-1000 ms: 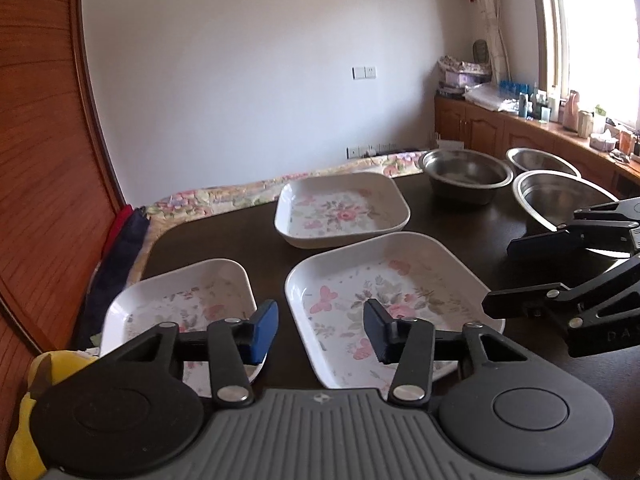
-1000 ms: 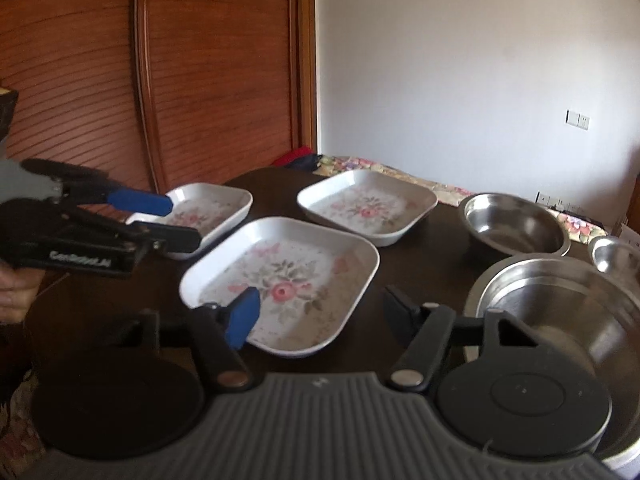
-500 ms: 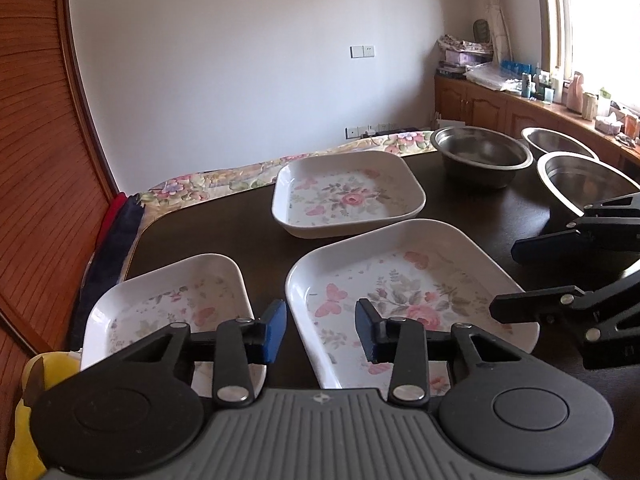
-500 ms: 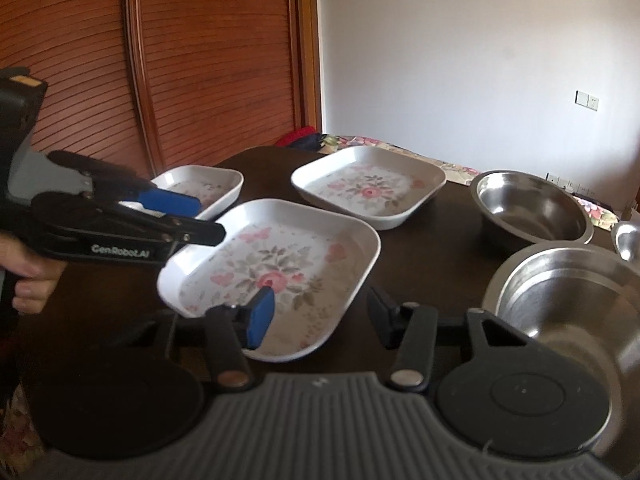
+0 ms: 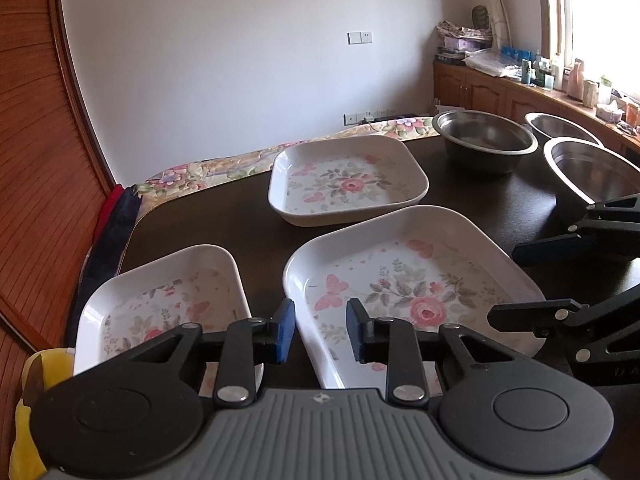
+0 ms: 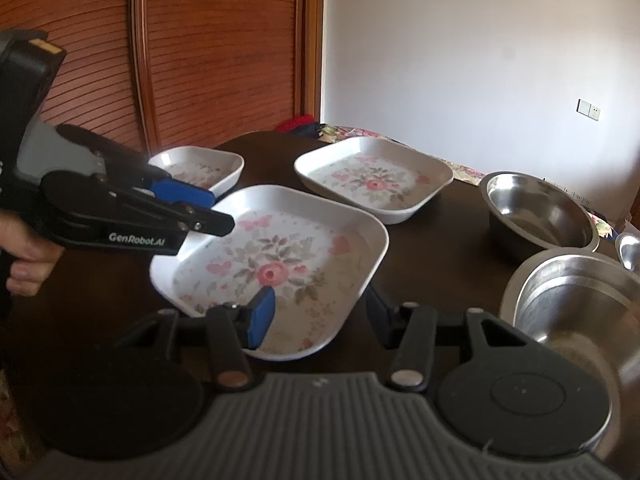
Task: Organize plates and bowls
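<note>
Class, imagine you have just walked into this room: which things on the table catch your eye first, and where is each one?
Three white floral dishes stand out on the dark table: the largest dish nearest the middle, a second dish behind it, and a smaller dish at the left. At the right sit shiny steel bowls. Both hand-held grippers flank the largest dish, the left hand-held gripper astride its left rim, jaws just closing in, not yet gripping.

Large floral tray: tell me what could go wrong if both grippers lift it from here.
The left gripper has just been closing around the left rim of the large floral tray, not yet pinching it; a shallow bite may slip. The right gripper, also just closing, straddles a near corner; uneven lifting could tilt the tray. The steel bowl beside it could get bumped.
</note>
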